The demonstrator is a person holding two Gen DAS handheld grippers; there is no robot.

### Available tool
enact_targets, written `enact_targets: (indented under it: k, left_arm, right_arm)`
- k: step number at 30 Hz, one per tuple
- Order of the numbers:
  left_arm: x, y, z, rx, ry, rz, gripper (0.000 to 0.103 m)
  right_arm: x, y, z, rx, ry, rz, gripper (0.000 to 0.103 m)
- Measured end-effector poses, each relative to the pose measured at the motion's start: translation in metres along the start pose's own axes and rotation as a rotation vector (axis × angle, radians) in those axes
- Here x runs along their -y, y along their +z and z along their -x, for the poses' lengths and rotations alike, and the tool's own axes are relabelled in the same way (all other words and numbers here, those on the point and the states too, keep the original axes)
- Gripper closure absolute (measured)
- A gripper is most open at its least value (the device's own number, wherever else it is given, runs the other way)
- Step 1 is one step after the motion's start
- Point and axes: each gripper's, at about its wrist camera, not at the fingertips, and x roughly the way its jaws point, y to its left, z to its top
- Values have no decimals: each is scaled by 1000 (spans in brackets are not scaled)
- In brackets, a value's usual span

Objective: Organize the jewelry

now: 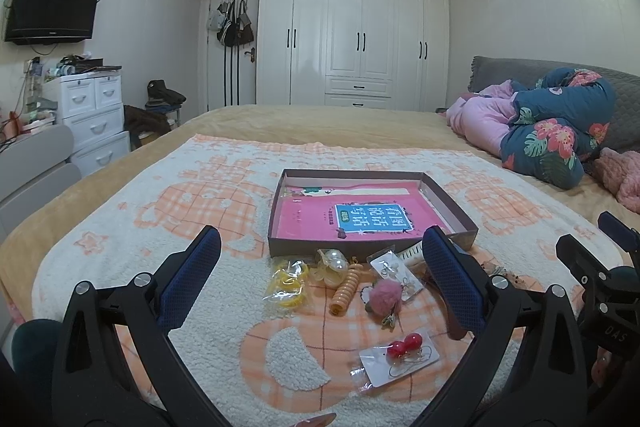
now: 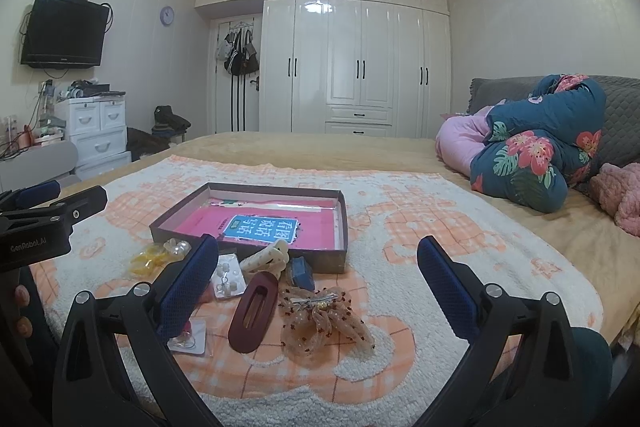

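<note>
A shallow open box (image 1: 452, 205) with a pink book inside lies on the blanket; it also shows in the right wrist view (image 2: 342, 223). In front of it lie yellow hair ties in a bag (image 1: 286, 281), an orange spiral tie (image 1: 346, 287), a pink pompom clip (image 1: 384, 297) and red bead earrings on a card (image 1: 402, 355). The right wrist view shows a maroon hair clip (image 2: 254, 313), a beige mesh bow (image 2: 320, 323) and a blue item (image 2: 302, 273). My left gripper (image 1: 322, 255) is open above the pile. My right gripper (image 2: 318, 263) is open above the clip and bow.
A white and orange fleece blanket (image 1: 200, 307) covers the bed. Folded floral and pink quilts (image 2: 532, 151) lie at the right. A white drawer unit (image 1: 94, 115) and a wall television (image 1: 50, 5) stand at the left, a wardrobe behind.
</note>
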Motion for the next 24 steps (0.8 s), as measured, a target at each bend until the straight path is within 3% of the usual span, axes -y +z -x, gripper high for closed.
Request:
enact_targets:
  k: [24]
  left_arm:
    - [0, 3, 7, -1, -20, -4, 10]
  right_arm:
    - [3, -1, 5, -11, -15, 0, 6]
